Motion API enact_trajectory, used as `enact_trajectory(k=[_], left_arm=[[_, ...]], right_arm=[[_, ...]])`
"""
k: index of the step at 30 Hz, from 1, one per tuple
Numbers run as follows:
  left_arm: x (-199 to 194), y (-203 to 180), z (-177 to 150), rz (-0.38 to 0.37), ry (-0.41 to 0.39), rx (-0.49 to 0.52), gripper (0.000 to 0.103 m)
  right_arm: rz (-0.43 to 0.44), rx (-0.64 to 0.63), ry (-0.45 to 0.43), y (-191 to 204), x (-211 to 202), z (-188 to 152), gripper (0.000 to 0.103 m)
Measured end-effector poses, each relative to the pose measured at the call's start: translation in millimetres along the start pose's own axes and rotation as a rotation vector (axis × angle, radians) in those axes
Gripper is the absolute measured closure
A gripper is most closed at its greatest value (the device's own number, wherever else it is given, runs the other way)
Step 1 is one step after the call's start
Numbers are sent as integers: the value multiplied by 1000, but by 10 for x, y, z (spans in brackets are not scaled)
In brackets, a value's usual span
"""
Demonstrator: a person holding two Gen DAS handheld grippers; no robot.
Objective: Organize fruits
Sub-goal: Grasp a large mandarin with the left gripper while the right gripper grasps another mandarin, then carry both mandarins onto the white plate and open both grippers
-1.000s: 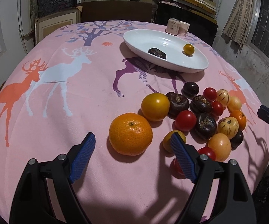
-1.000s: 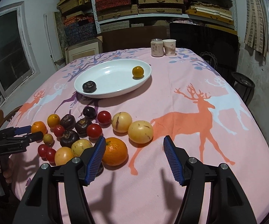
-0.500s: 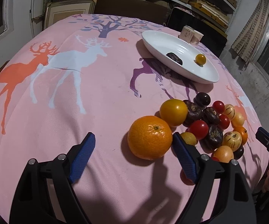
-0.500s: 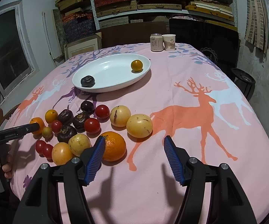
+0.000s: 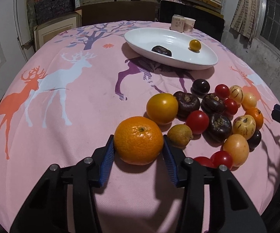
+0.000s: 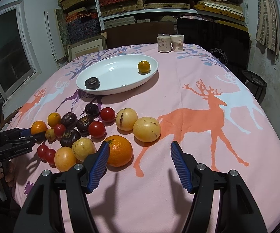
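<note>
Left wrist: tool (image 5: 138, 147) apparently grips orange (image 5: 138, 140).

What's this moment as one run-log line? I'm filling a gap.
left gripper: shut on mandarin | right gripper: open, holding nothing | white plate: two fruits inside | rest on tablecloth

Left gripper (image 5: 138, 149) now around orange (image 5: 138, 140)

Fruit cluster (image 6: 85, 132) on the tablecloth (image 6: 198, 89) before the plate (image 6: 118, 71); can (image 6: 163, 43) and cup (image 6: 177, 42) behind it.
</note>
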State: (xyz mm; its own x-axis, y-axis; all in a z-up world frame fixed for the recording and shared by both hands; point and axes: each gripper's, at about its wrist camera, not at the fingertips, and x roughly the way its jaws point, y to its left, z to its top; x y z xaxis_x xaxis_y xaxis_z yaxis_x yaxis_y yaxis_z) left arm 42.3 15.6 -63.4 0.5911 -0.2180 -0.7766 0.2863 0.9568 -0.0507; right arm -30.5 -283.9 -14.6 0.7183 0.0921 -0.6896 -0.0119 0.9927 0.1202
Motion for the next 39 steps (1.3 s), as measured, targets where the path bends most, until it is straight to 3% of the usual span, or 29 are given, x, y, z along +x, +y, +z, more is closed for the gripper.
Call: enact_trajectory(k=[4,8,17,19,21,26,39], left_arm=[[-92,134,-8,-25,-52,-72,56],[-75,145,-11,-30,-40,-80,57],[-70,121,-31,-38,-39,-69,56],[-70,114,-32,-37,-38,-64,56],[-69,107,-34,-37,-38,-59,56],[-64,109,-34,-39,-37,-62,56],[-57,94,-38,-37,-31,-65,56]], right_arm=[[34,-72,20,143,27,-56,37],[51,-114,28,287,89,-67,38],[69,-37,67,250,301,-35,39],[89,-5,69,214,331,-24,42],[115,26,82,177,381,-11,52],[176,111,121,75,489,-2,56],[155,134,60,-14,359,8,58]])
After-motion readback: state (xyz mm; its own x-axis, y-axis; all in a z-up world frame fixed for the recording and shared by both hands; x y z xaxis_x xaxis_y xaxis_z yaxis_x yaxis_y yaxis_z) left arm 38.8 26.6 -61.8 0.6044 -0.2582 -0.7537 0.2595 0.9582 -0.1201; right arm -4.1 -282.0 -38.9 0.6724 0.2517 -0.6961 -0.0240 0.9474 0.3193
